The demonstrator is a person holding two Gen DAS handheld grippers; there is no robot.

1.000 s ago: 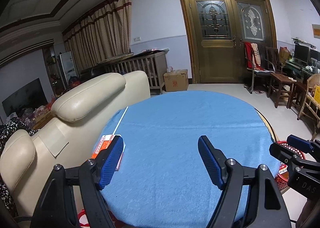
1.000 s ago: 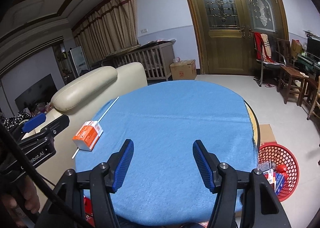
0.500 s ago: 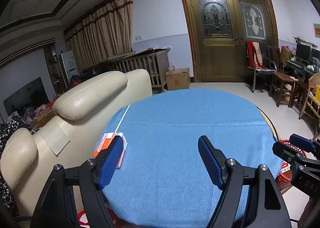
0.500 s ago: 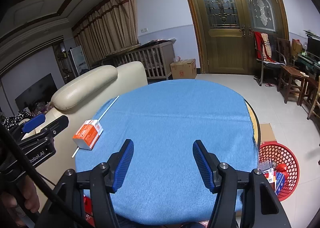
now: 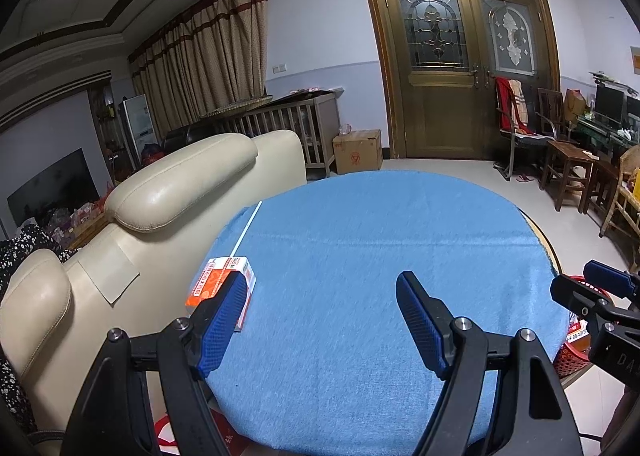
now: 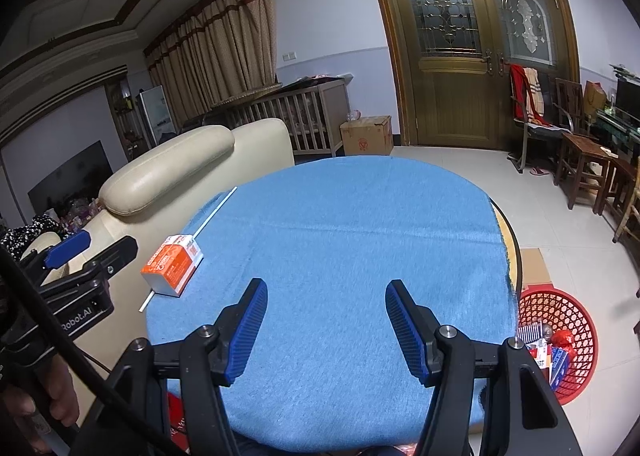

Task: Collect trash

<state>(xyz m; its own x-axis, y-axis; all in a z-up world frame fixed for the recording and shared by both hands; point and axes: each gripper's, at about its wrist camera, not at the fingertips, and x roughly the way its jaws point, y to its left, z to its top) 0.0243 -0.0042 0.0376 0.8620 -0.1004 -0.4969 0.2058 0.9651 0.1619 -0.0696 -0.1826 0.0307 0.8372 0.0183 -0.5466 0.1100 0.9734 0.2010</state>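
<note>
Two items left: orange carton (image 6: 172,264) and white stick (image 6: 208,217), left edge of our blue table (image 6: 360,256) | left gripper (image 5: 320,320), right gripper (image 6: 324,332) both spread, empty | risk: nudging carton off the rim toward the sofa (image 6: 168,167) | room: cloth centre bare; red basket (image 6: 560,340) lower right

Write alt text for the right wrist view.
An orange-and-white carton and a thin white stick lie at the left edge of a blue-clothed round table. The open right gripper hovers empty; a red basket holding trash sits on the floor.
</note>
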